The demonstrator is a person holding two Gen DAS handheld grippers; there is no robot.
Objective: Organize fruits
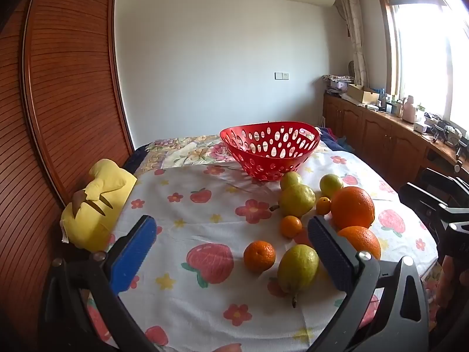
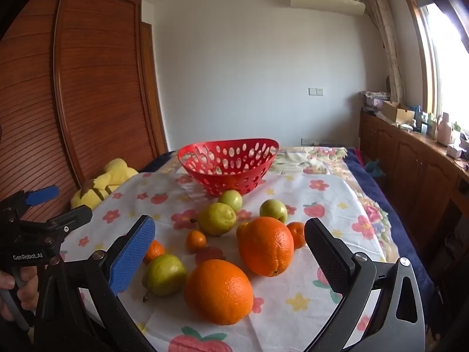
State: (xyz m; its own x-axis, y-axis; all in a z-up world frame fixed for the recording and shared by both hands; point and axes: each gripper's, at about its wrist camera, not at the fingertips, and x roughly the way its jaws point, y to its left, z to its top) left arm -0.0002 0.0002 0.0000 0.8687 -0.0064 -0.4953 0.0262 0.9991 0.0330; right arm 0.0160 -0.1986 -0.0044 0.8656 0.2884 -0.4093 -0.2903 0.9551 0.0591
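Left wrist view: left gripper point(image 1: 231, 240) spread wide, nothing between its blue pads point(image 1: 133, 252), hovering over the flowered tablecloth point(image 1: 187, 193). Red perforated basket point(image 1: 269, 149) sits at 12 o'clock, far side of the cloth, upright; no fruit seen inside. Loose fruit clusters at 2 to 4 o'clock: near mandarin point(image 1: 259, 256) and a green pear point(image 1: 297, 267) side by side closest in, a small mandarin point(image 1: 290, 226) beyond, a big orange point(image 1: 352, 207) farther right. Yellow plush toy point(image 1: 96, 202) at 9 o'clock against the wooden wardrobe point(image 1: 64, 88).

Right wrist view: right gripper point(image 2: 230, 245) also spread wide, gripping nothing. Two large oranges lie between its fingers: nearest orange point(image 2: 218, 292) at 6 o'clock, second point(image 2: 266, 246) just beyond it, whether touching unclear. Basket point(image 2: 228, 161) at 12 o'clock, with two green round fruits point(image 2: 231, 200) just in front of it. Left gripper's body point(image 2: 44, 234) shows at 9 o'clock.
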